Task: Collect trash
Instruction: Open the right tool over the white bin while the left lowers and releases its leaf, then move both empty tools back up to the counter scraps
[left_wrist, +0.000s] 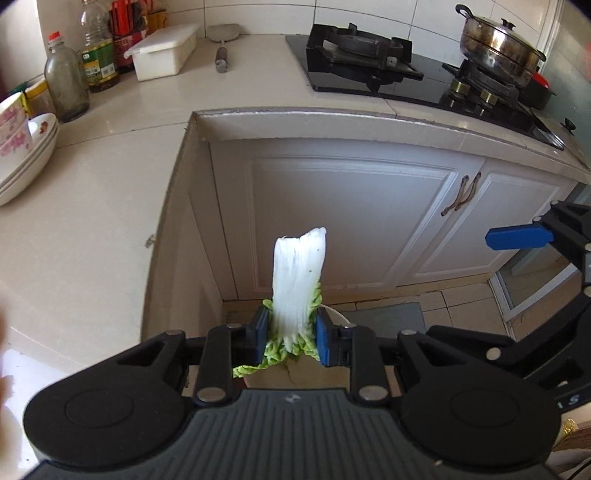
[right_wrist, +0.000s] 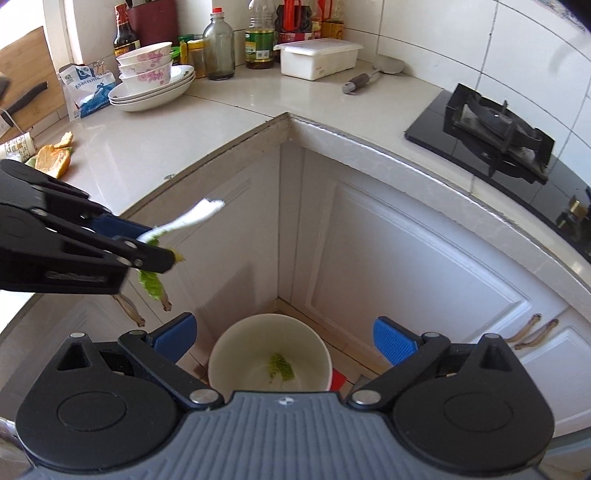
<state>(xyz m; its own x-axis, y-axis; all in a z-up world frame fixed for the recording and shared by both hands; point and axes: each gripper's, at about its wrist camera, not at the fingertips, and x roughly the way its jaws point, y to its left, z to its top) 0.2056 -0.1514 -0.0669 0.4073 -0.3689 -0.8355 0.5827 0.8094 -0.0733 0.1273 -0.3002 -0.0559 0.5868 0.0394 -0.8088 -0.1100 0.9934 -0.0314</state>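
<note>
My left gripper (left_wrist: 290, 338) is shut on a cabbage leaf (left_wrist: 297, 280) with a white stalk and green frilly edge, held in the air past the counter edge. In the right wrist view the left gripper (right_wrist: 162, 251) holds the cabbage leaf (right_wrist: 192, 218) above and to the left of a white trash bin (right_wrist: 221, 350) on the floor. A green leaf scrap (right_wrist: 280, 371) lies inside the bin. My right gripper (right_wrist: 284, 339) is open and empty above the bin; it also shows in the left wrist view (left_wrist: 517, 238). Orange peels (right_wrist: 55, 157) lie on the counter at the left.
The beige L-shaped counter (right_wrist: 155, 133) holds stacked bowls and plates (right_wrist: 151, 81), bottles (right_wrist: 219, 48), a white lidded box (right_wrist: 317, 57), a spatula (right_wrist: 373, 75) and a knife (right_wrist: 22, 101). A gas stove (left_wrist: 369, 55) carries a steel pot (left_wrist: 498, 48). White cabinet doors (left_wrist: 351, 221) stand below.
</note>
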